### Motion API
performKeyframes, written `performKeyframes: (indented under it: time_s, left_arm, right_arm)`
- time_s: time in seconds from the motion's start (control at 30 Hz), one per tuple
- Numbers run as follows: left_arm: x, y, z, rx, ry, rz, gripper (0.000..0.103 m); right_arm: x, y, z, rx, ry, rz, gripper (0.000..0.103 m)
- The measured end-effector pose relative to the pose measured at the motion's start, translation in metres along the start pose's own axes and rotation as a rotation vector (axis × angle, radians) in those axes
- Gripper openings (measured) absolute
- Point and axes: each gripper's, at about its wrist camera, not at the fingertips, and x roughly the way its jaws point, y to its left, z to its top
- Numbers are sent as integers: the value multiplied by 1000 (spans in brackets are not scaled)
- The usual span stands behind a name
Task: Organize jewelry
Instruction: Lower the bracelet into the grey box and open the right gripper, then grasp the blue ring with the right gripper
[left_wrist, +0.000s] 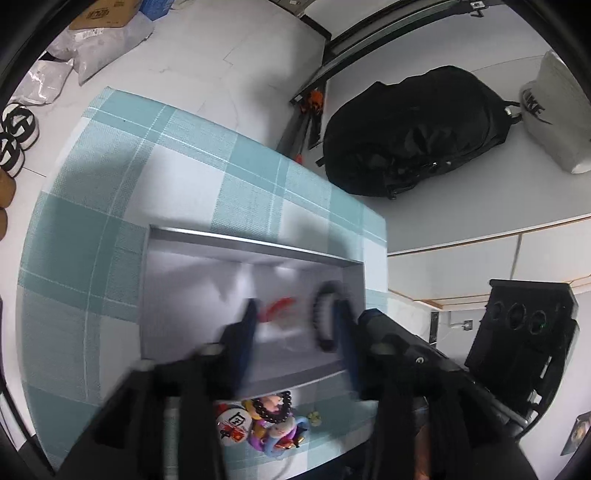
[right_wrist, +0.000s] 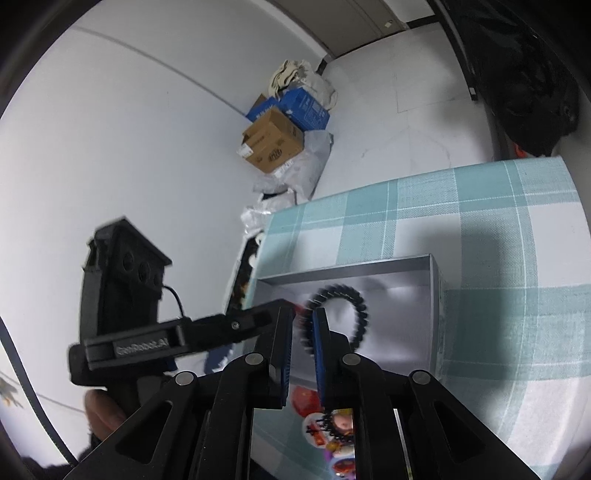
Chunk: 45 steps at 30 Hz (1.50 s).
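Table with teal-and-white check cloth (left_wrist: 110, 177) carries a shallow grey box (left_wrist: 255, 245), open top. Box sits near the cloth's right edge in the left wrist view. Inside the box: a black beaded bracelet (right_wrist: 347, 295) and something red (left_wrist: 277, 306), blurred, can't identify. Left gripper (left_wrist: 295, 328) hangs over the box, fingers partly apart, nothing pinched between them. Right gripper (right_wrist: 303, 347) fingers narrow, almost closed; the bracelet loop shows just beyond the tips, contact unclear from blur. Small pile of charms and dark beads (left_wrist: 269, 417) lies on the cloth just outside the box's near wall.
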Motion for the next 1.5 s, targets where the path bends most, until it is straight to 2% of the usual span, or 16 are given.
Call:
performKeyframes:
  time_s: [0.03,0.1,0.13,0.23,0.3,0.37,0.53,0.57,0.77,0.8,0.93,1.07,1.27,1.37,1.5]
  left_arm:
    - [-3,2,0,-6,-11,2,64]
    - [-9,6,0,-18,-34,-23,76]
    - [-11,7,0,-26,-46,-31,78]
    - [-18,5,-2,-3,-71,-19,79]
    - [-26,1,-9,32,-105,35,79]
    - [-28,-3,-13,72,-131,83,79]
    - [-38,-15,-29,163,-246,306,79]
    - [-40,-16,-32,179,-264,332,79]
    - [-42,-28,-58,275,-328,439,79]
    - [-42,-31,-64,298,-341,470,79]
    - [-41,-35,-86,338,-344,515,79]
    - [-40,-35,-100,340,-347,531,80]
    - [-37,-41,-123,374,-336,513,80]
    - [-32,-37,-130,357,-313,504,80]
    - [-22,-29,-142,359,-261,457,81]
  right_arm:
    - [1,0,0,-6,-1,-9,17]
    - [-4,-3,-1,3,-20,-14,30]
    - [-6,-6,-2,12,-23,-4,37]
    - [-17,-8,-3,15,-52,7,38]
    - [-24,-7,-5,0,-74,-1,42]
    - [-31,-5,-8,-20,-103,-30,50]
    - [-46,4,-17,-73,-156,-65,61]
    - [-48,6,-20,-84,-164,-73,63]
    - [-58,9,-33,-115,-182,-149,78]
    - [-60,8,-34,-116,-180,-159,79]
    - [-68,8,-44,-140,-187,-188,81]
    - [-77,5,-58,-148,-192,-207,83]
    - [-82,-2,-85,-133,-176,-219,86]
    - [-81,-8,-103,-118,-147,-230,86]
    - [-81,-15,-124,-119,-123,-302,86]
